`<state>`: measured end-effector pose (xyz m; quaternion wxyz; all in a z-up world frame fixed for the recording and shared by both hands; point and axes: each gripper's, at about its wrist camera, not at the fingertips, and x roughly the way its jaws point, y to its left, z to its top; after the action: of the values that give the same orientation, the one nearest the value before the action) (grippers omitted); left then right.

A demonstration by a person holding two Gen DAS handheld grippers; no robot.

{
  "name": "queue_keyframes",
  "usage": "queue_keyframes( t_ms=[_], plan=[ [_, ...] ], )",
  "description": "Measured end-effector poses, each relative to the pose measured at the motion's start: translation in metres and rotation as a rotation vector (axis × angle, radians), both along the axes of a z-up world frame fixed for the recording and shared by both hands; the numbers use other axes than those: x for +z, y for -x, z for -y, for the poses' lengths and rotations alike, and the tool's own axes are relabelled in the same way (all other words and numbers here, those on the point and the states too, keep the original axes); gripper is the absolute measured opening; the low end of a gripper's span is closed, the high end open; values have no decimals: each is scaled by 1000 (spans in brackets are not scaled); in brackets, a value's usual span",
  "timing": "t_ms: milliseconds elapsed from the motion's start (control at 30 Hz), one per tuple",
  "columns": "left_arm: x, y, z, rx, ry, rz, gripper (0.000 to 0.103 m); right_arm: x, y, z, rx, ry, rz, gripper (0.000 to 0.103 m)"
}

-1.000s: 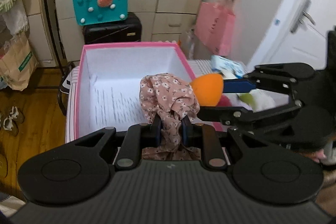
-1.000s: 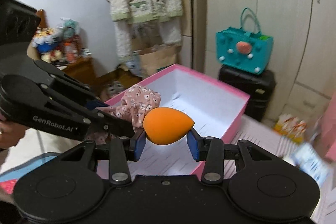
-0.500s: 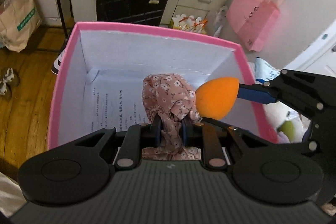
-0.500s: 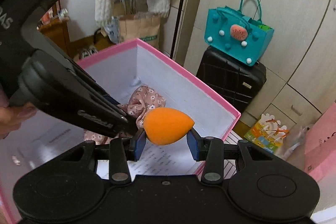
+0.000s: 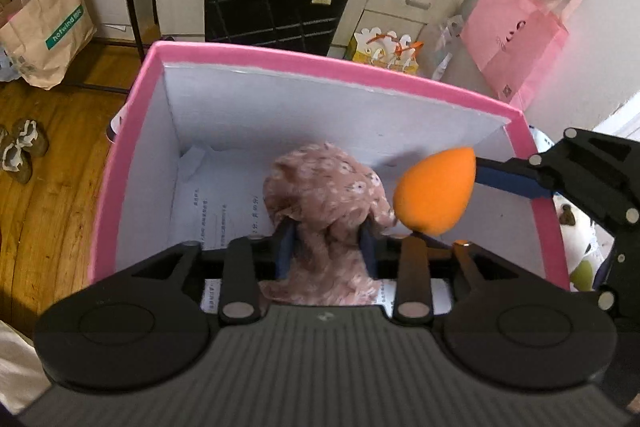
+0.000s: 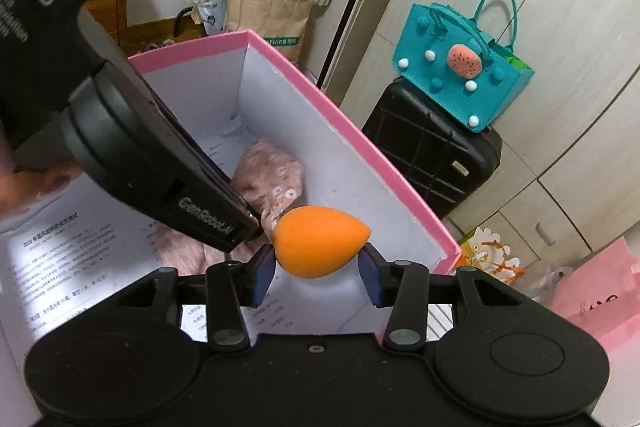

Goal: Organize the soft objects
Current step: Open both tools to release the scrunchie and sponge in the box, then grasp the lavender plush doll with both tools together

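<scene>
My left gripper (image 5: pixel 326 243) is shut on a bunched pink floral cloth (image 5: pixel 324 187) and holds it inside the pink box (image 5: pixel 320 77) with white inner walls. The cloth also shows in the right wrist view (image 6: pixel 268 179). My right gripper (image 6: pixel 318 269) is shut on an orange egg-shaped sponge (image 6: pixel 318 241), held over the box's right side, just right of the cloth. In the left wrist view the sponge (image 5: pixel 436 193) sits against the cloth's right edge. Printed paper (image 6: pixel 80 255) lines the box floor.
A black suitcase (image 5: pixel 276 3) with a teal felt bag (image 6: pixel 456 67) on top stands behind the box. A pink paper bag (image 5: pixel 516 35) hangs at the right, a brown paper bag (image 5: pixel 44 27) at the left. A soft toy (image 5: pixel 580 231) lies right of the box.
Both grippers have moved forward and down into the box, carrying the cloth and the sponge. Their grips have not changed.
</scene>
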<state>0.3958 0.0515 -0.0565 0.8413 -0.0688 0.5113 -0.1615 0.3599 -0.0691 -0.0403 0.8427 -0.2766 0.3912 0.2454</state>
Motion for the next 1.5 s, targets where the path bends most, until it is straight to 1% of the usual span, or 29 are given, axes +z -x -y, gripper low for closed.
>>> queue_keyframes(
  t_ms=[33,100,167,233,300,367,467,533,633,767,933,1100,1200,1267,1333,1433,1500],
  plan=[
    [2,1,-1,-5,5,5,39,2,1,2,4,-11,5,57],
    [7,5,-5,-15,29,13,43,6,4,6,9,-41,17,62],
    [17,11,-11,-21,59,26,46,14,10,10,15,-72,35,63],
    [27,16,-17,-15,72,49,48,24,17,17,14,-116,45,63],
    [41,27,-24,-19,81,81,49,36,26,28,1,-182,26,63],
    [56,41,-29,-22,67,122,50,49,33,40,-16,-245,-1,63],
    [78,62,-32,-43,52,169,51,64,48,55,-45,-315,-32,63],
    [91,74,-34,-53,58,193,52,75,61,64,-64,-345,-50,64],
    [113,96,-35,-71,60,236,53,91,81,77,-89,-376,-56,64],
    [140,127,-32,-110,55,299,57,113,106,95,-115,-382,-35,64],
    [162,164,-19,-178,55,341,59,127,133,119,-160,-388,-30,64],
    [177,200,-1,-244,39,408,63,136,163,143,-182,-411,-20,64],
    [180,221,15,-299,31,429,64,138,182,153,-191,-413,-1,64],
    [178,234,27,-337,17,433,64,136,195,160,-200,-415,6,65],
    [174,249,40,-378,3,441,64,131,209,164,-205,-411,15,68],
    [167,271,60,-453,-22,446,65,120,233,172,-211,-412,27,68],
    [159,283,75,-500,-43,435,65,111,248,177,-220,-415,29,68]
  ],
)
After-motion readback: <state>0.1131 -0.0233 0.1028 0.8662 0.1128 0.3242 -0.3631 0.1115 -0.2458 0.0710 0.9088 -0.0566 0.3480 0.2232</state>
